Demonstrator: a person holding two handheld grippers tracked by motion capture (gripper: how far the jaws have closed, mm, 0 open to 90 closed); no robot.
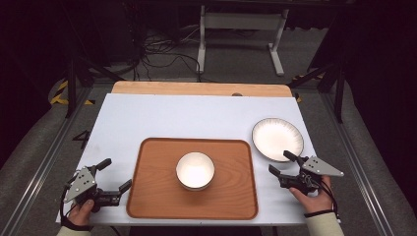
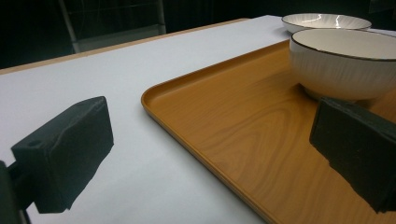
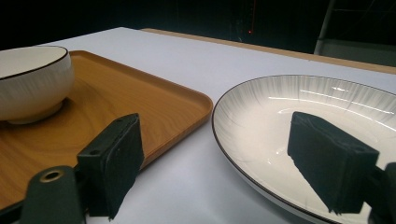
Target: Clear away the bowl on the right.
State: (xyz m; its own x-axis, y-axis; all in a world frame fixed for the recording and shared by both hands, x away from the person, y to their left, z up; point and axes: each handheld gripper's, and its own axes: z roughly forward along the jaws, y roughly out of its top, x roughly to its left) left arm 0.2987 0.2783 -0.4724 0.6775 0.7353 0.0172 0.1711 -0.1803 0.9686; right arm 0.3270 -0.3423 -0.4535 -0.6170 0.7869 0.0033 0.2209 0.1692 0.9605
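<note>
A white bowl [image 1: 195,170] with a dark rim stands in the middle of a wooden tray [image 1: 152,196]. A white plate [image 1: 277,138] with a dark rim lies on the white table right of the tray. My left gripper [image 1: 114,175] is open at the tray's left edge, one jaw over the tray [image 2: 224,121] and one over the table; the bowl [image 2: 343,63] is ahead of it. My right gripper [image 1: 280,163] is open just in front of the plate [image 3: 299,116], one jaw above the plate's near rim, the other by the tray's corner [image 3: 187,102]. Nothing sits between either pair of jaws.
The white table surface [image 1: 187,115] stretches behind the tray to a wooden strip [image 1: 196,88] at the far edge. A white desk frame [image 1: 241,34] and cables lie on the floor beyond. Metal rails [image 1: 39,167] flank the table.
</note>
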